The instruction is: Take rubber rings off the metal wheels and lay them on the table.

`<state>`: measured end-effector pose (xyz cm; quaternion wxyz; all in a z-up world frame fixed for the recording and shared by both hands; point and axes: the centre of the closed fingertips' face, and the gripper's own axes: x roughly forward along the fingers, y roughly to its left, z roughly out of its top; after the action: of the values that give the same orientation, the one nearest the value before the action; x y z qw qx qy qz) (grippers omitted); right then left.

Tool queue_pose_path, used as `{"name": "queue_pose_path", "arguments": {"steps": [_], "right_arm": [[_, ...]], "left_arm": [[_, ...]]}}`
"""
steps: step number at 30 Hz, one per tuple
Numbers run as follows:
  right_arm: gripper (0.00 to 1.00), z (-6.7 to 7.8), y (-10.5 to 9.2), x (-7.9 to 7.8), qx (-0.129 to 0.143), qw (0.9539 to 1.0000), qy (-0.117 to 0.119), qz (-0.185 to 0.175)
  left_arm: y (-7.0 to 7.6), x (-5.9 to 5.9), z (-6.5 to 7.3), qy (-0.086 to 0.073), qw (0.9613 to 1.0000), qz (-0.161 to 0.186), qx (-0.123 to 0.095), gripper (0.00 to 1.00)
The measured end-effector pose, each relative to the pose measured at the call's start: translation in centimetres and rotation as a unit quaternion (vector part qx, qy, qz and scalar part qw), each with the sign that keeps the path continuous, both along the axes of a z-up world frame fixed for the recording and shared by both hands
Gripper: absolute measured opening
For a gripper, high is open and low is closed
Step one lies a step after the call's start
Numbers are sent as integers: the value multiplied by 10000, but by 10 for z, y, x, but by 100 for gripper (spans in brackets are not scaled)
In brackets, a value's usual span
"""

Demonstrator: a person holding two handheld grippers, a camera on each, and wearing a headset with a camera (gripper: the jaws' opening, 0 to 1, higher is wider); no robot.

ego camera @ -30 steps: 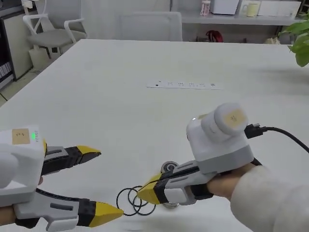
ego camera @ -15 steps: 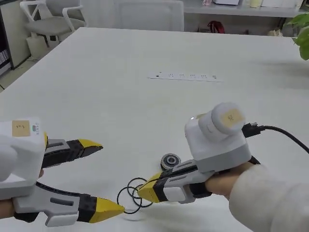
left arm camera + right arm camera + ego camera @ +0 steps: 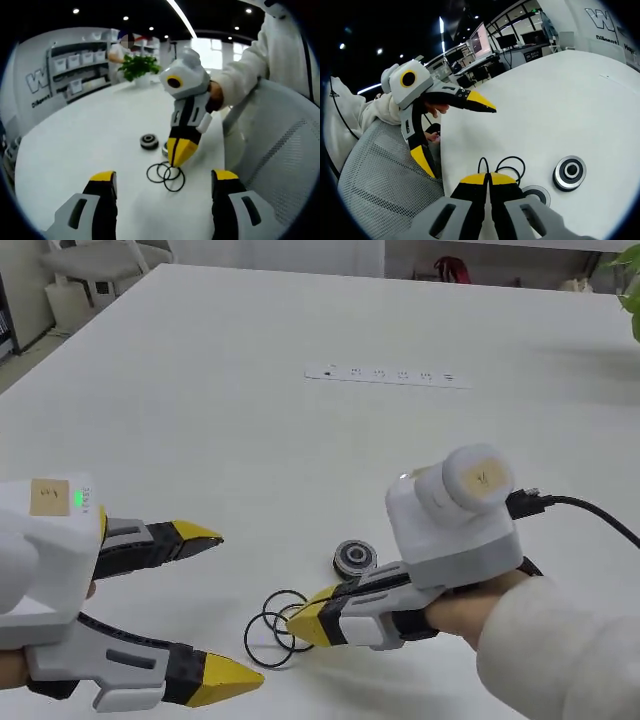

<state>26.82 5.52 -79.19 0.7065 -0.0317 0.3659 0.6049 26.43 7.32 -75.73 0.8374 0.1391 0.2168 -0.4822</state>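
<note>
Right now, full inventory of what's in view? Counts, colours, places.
table: one, white, under everything
power strip: one, white, far centre of table
metal wheels: two, silver and black, by right gripper's tip; the second partly hidden
rubber rings: about three, black, overlapping on table at right gripper's tip
plant: one, green, far end of table
left gripper: yellow-tipped, open, near the rings
right gripper: yellow-tipped, shut, tip at the rings
sleeve: white, behind right gripper

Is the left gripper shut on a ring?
No: the left gripper has its jaws wide apart, nothing between them; the rubber rings lie on the table.
</note>
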Motion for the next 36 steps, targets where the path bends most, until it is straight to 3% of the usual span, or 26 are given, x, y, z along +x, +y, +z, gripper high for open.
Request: {"name": "queue_pose_path", "arguments": {"steps": [16, 36], "right_arm": [[0, -4, -2, 10, 31, 9998, 9, -205], [5, -7, -4, 13, -80, 9997, -135, -212]], "left_arm": [[-2, -1, -3, 116, 9999, -22, -35, 78], [-1, -2, -3, 107, 9999, -7, -8, 78]]}}
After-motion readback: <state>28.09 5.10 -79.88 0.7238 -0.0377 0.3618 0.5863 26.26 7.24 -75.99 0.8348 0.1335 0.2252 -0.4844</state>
